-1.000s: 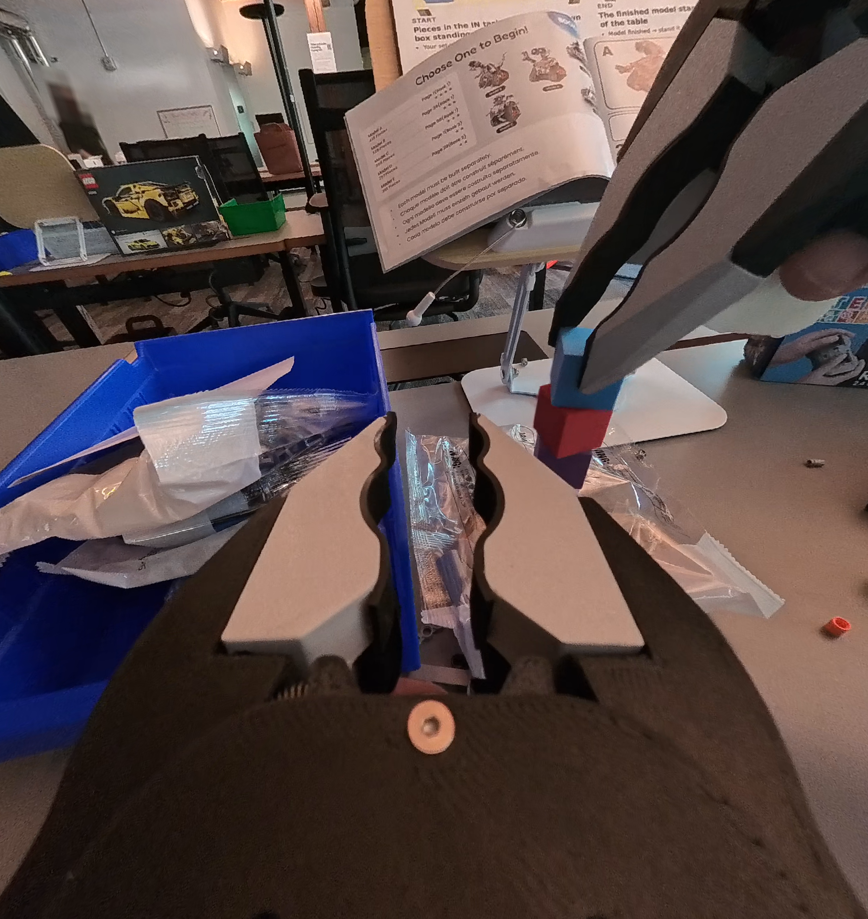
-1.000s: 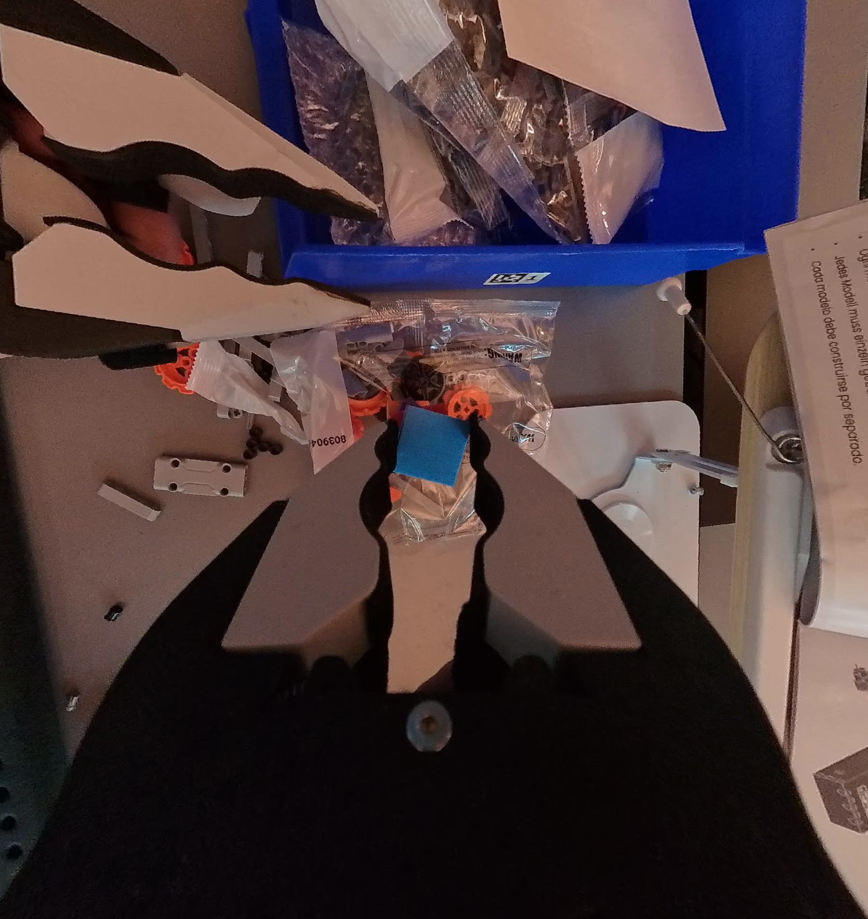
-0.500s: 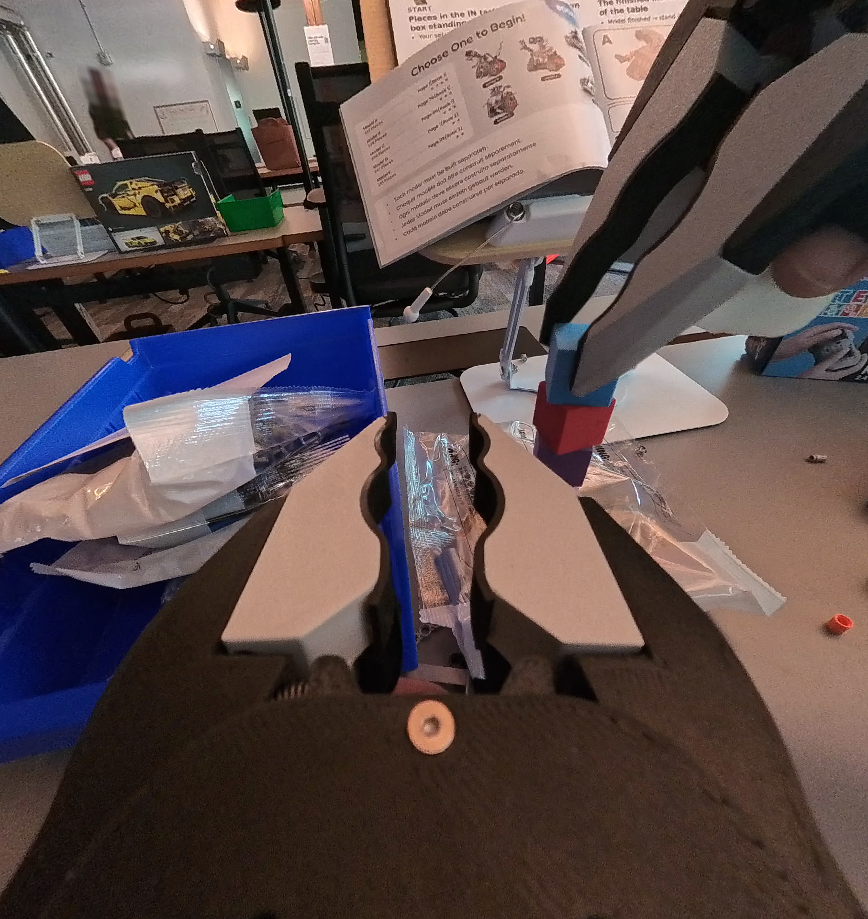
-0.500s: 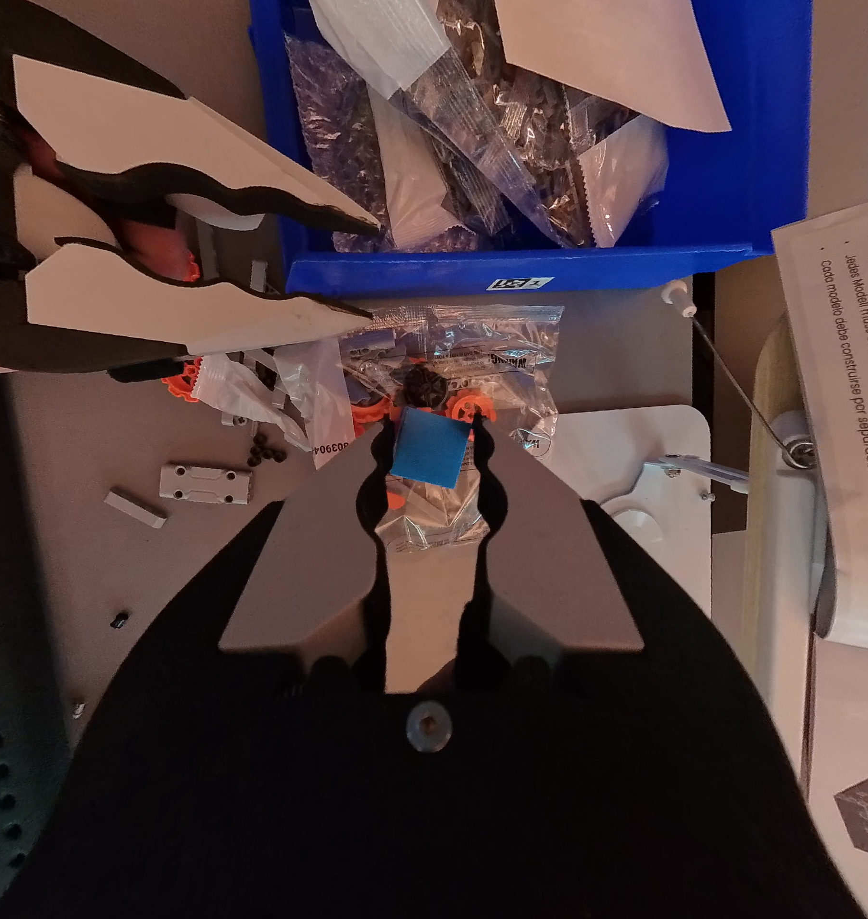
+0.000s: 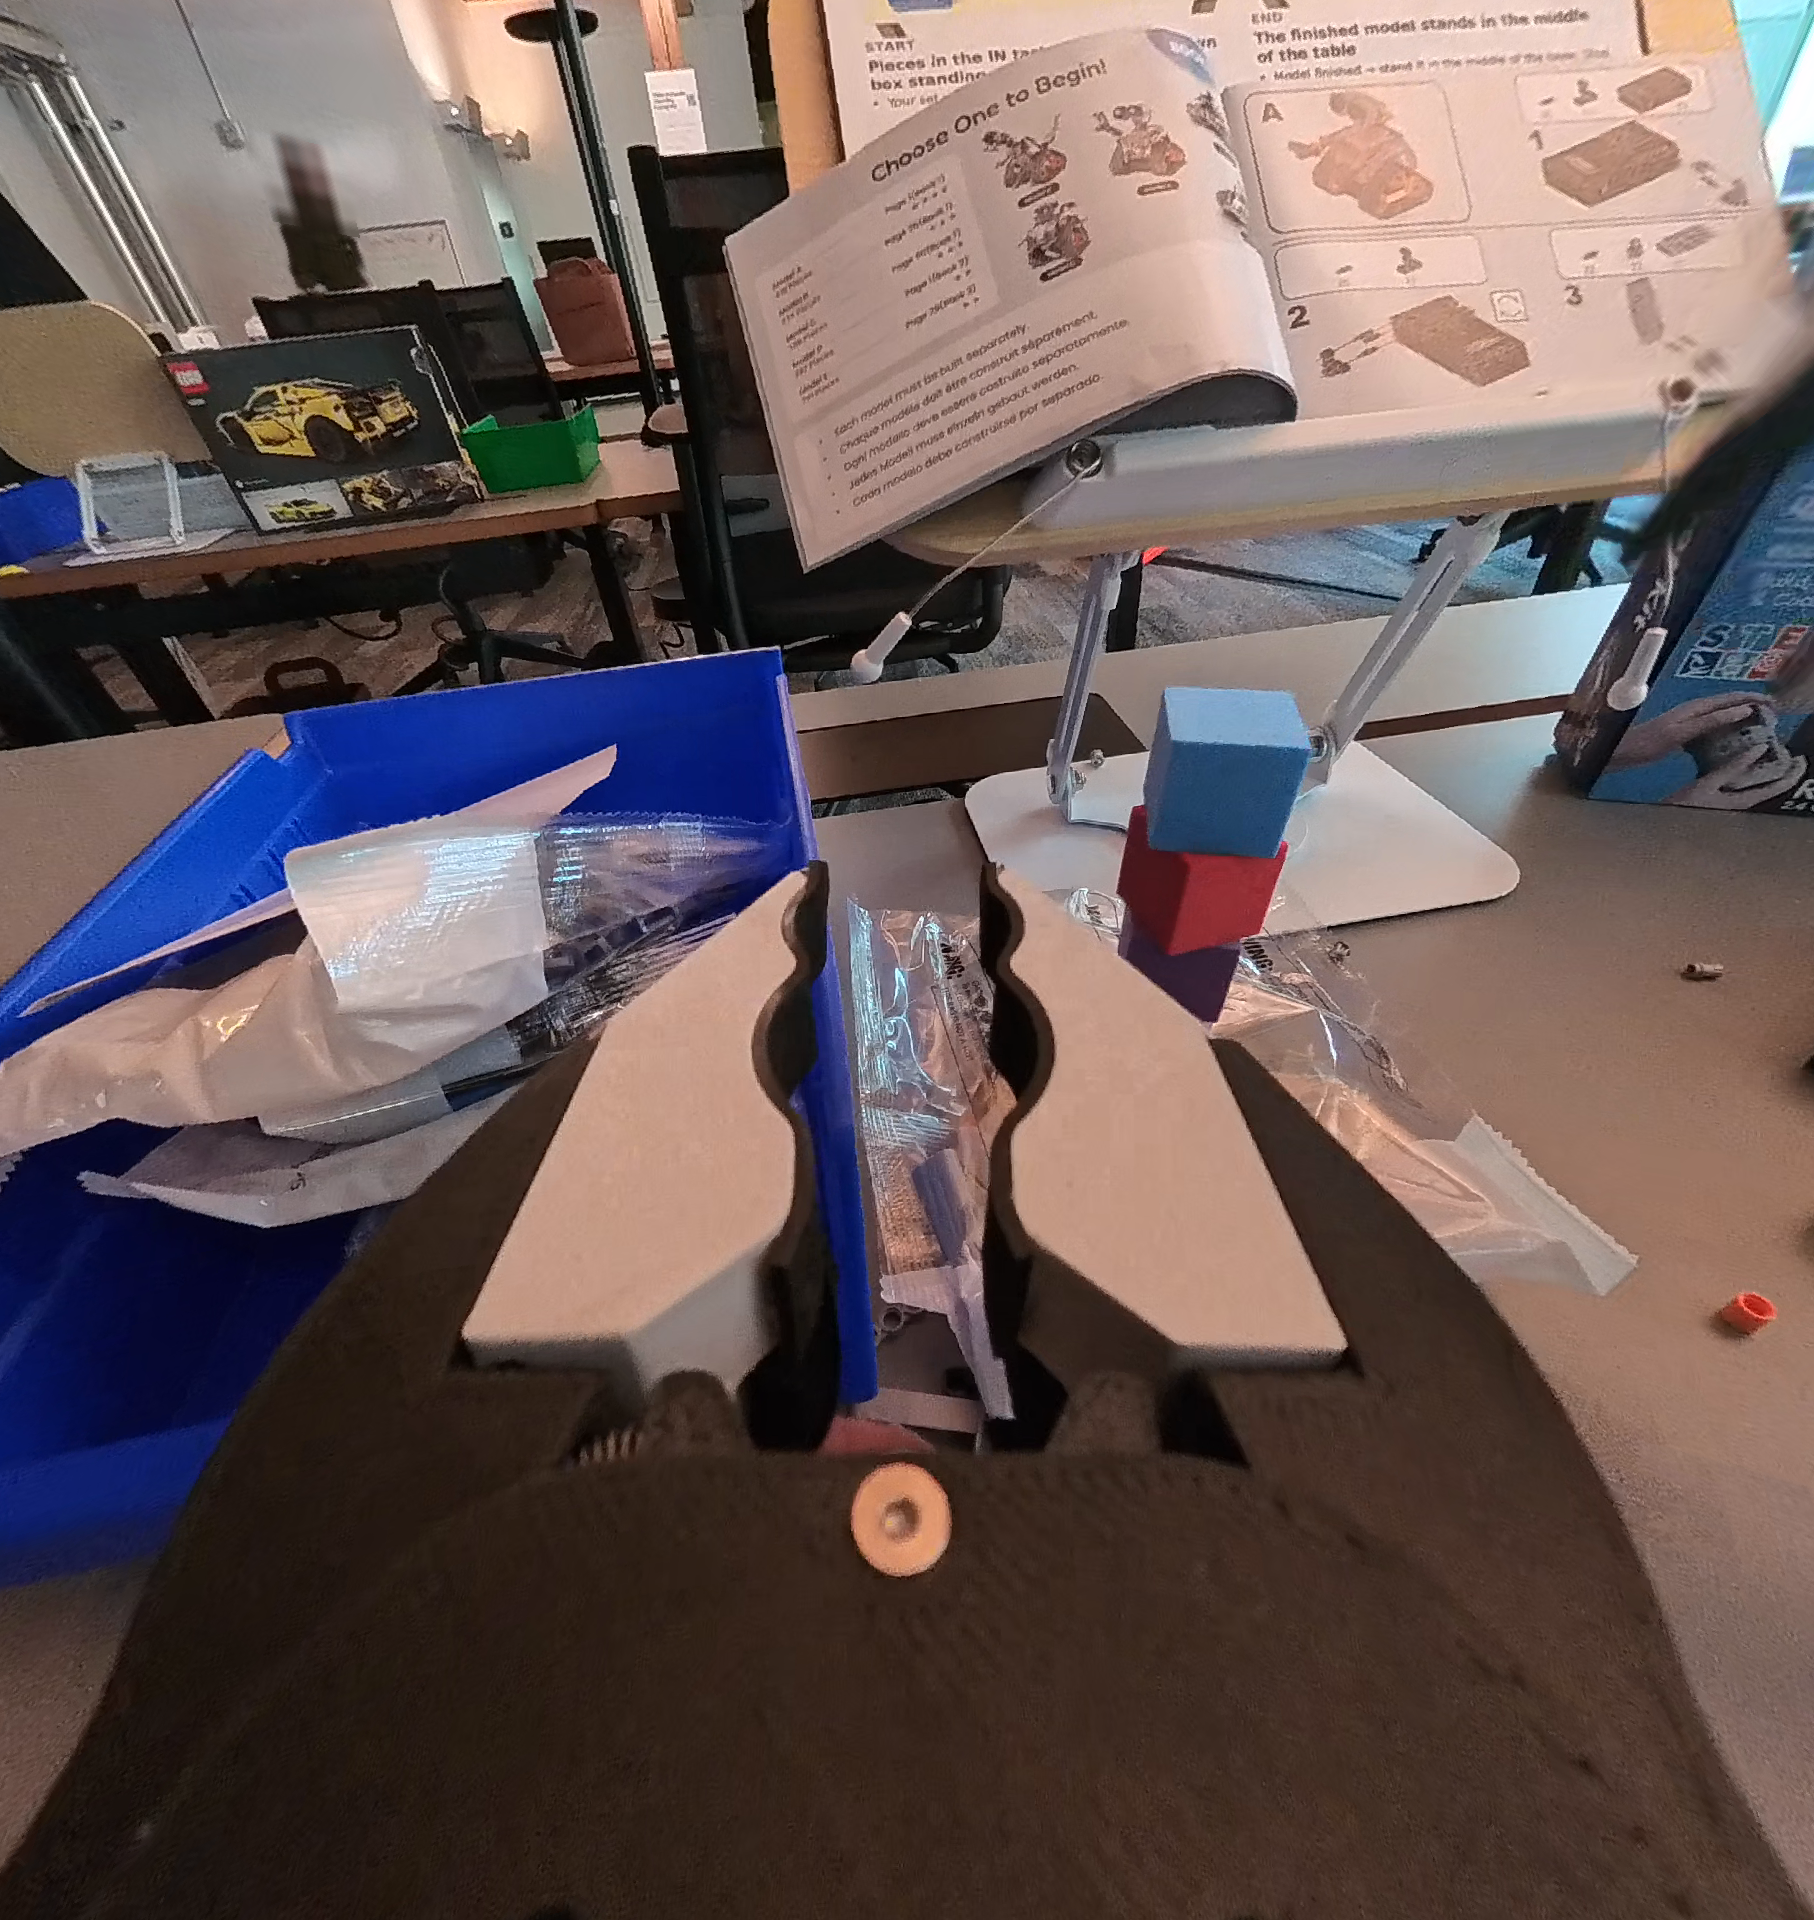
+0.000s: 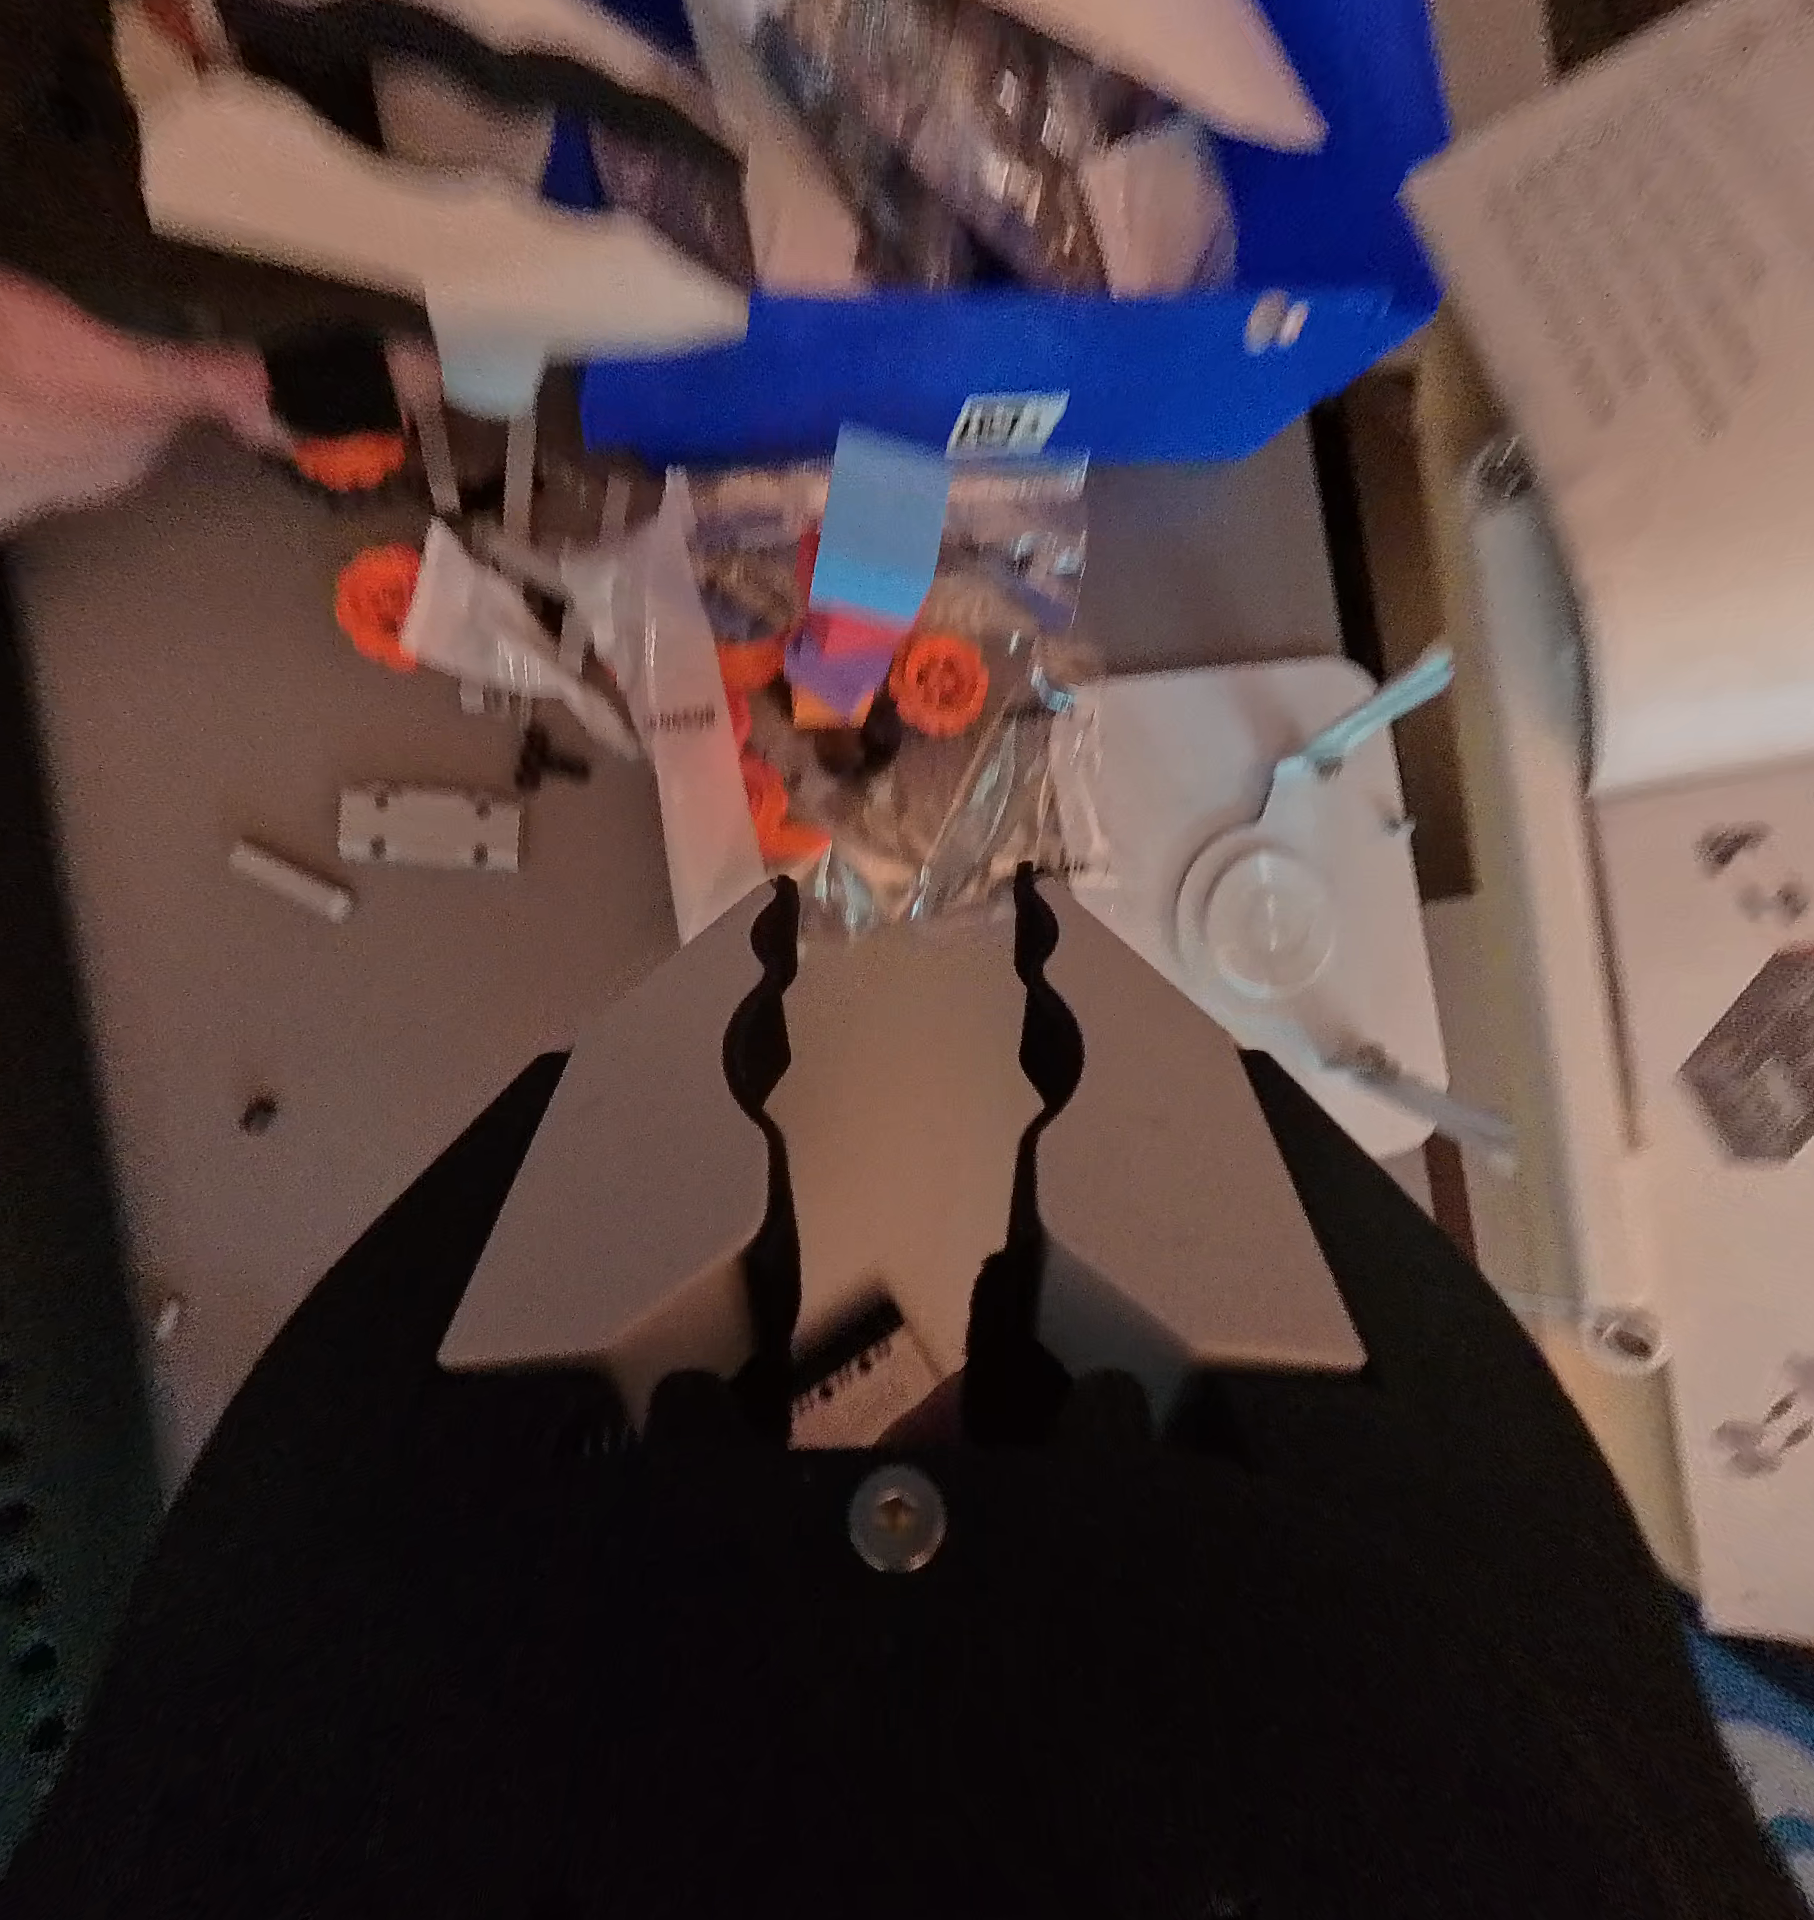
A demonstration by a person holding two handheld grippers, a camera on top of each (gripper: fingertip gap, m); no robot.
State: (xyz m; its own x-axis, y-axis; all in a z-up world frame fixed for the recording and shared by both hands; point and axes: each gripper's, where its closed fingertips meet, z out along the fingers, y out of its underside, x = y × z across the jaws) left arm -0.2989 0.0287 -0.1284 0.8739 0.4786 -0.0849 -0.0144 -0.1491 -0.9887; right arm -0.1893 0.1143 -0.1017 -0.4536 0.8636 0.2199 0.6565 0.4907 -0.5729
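Grey tabletop (image 5: 1568,1049), with bare surface at the right of the left wrist view. A blue bin (image 5: 529,748) stands at the left, filled with plastic bags; its right wall runs between the fingers of the left gripper (image 5: 903,894), whose jaws stand slightly apart with nothing pinched between them. An open instruction booklet (image 5: 1038,281) rests on a white stand (image 5: 1402,842) behind the work area, its base plate lying flat on the table.

One clear parts bag (image 5: 1329,1070) lies just right of the bin wall. On it stands a stack of three cubes: blue cube (image 5: 1223,781) on top, red cube (image 5: 1199,894) in the middle, purple cube (image 5: 1183,977) at the bottom, each turned a little against the next. The stack stands free, with open room on every side.

The right gripper (image 6: 903,894) hangs above the table with jaws parted and empty, clear of the stack; this view is motion-blurred, so its nearness to the bag is uncertain. One small orange ring (image 5: 1747,1309) lies alone near the right edge.
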